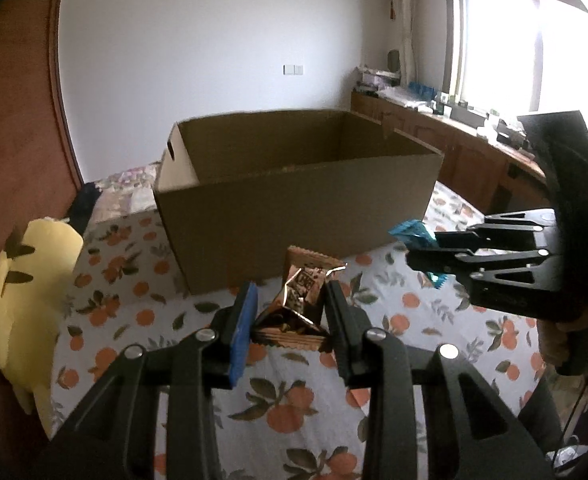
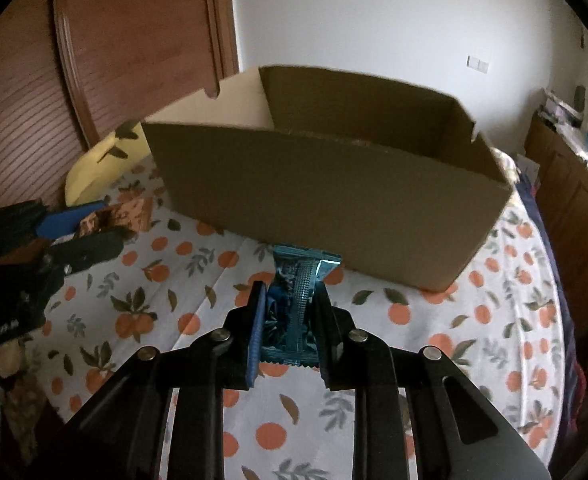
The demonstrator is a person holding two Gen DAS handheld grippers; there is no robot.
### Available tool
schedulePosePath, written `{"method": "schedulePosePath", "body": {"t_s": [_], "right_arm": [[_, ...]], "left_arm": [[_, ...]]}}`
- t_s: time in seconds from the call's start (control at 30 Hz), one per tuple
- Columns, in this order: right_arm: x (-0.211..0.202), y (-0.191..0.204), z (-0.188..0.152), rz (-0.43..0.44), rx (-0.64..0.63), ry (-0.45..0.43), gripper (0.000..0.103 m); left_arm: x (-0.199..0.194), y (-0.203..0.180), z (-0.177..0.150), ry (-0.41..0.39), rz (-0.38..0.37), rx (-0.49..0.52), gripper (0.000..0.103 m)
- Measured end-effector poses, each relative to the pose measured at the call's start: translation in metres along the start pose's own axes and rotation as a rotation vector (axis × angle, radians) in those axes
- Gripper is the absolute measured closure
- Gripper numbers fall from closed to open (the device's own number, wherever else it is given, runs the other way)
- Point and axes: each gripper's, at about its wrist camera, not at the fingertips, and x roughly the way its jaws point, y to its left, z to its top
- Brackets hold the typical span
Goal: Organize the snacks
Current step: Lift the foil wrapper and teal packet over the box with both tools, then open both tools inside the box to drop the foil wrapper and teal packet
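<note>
My left gripper (image 1: 290, 296) is shut on a brown foil snack packet (image 1: 300, 300) and holds it above the tablecloth, in front of an open cardboard box (image 1: 294, 200). My right gripper (image 2: 290, 296) is shut on a blue foil snack packet (image 2: 294, 304), also just in front of the box (image 2: 334, 200). In the left wrist view the right gripper (image 1: 422, 250) shows at the right with the blue packet (image 1: 410, 234). In the right wrist view the left gripper (image 2: 94, 228) shows at the left with the brown packet (image 2: 126, 214). The box's floor is hidden.
The table has a white cloth with an orange print (image 1: 294, 400). A yellow cushion (image 1: 26, 300) lies at the table's left edge. A wooden door (image 2: 142, 40) stands behind, and a wooden counter (image 1: 454, 140) under a window is at the right.
</note>
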Motion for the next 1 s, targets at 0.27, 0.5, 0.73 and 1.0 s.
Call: {"method": "schedulePosePath", "body": {"t_s": [0.27, 0.5, 0.73, 1.0], "right_arm": [[-0.028, -0.013, 0.011, -0.023, -0.027, -0.035, 0.083], [-0.045, -0.020, 0.044, -0.038, -0.060, -0.085, 0.083], [-0.040, -0.028, 0.079, -0.040, -0.069, -0.122, 0.082], [-0.008, -0.037, 0.106, -0.031, -0.077, -0.127, 0.082]], "left_arm": [[-0.009, 0.002, 0.026, -0.043, -0.003, 0.011, 0.069], [-0.002, 0.011, 0.061, -0.080, -0.005, 0.013, 0.069], [0.015, 0.025, 0.092, -0.099, 0.002, 0.001, 0.069], [0.052, 0.047, 0.111, -0.086, 0.012, -0.022, 0.069]]}}
